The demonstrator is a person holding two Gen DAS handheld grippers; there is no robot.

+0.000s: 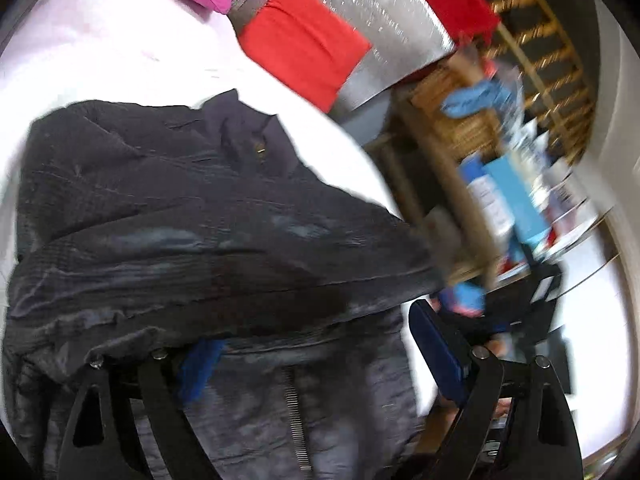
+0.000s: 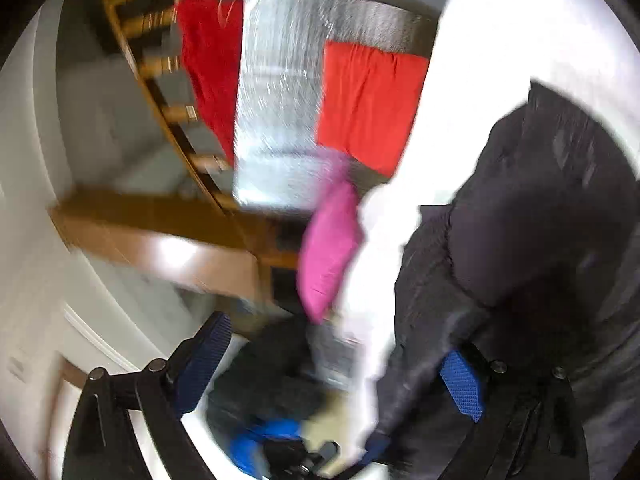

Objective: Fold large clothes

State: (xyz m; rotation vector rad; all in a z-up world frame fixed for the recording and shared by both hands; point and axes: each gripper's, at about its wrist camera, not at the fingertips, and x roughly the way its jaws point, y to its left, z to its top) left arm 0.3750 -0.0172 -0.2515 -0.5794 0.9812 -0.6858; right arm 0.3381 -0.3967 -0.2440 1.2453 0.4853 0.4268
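A large dark jacket [image 1: 192,216] lies crumpled on a white sheet [image 1: 100,48], its zip running down toward the camera. My left gripper [image 1: 320,360] hangs over its near part with the jaws wide apart. A fold of the jacket drapes over the left pad [image 1: 200,364], while the right pad [image 1: 440,356] stands free beside the cloth. In the blurred right wrist view the jacket [image 2: 532,220] fills the right side. My right gripper [image 2: 332,376] is open; its right pad [image 2: 462,388] is against the jacket's edge and its left pad [image 2: 204,360] is in the air.
A pink pillow [image 2: 328,248], red cushions [image 1: 300,48] and a silver foil panel [image 1: 380,20] lie past the jacket. A wooden railing [image 2: 160,92] and a cluttered shelf [image 1: 500,184] stand beyond the sheet's edge. Blurred blue and black shapes [image 2: 264,440] show low between the right gripper's fingers.
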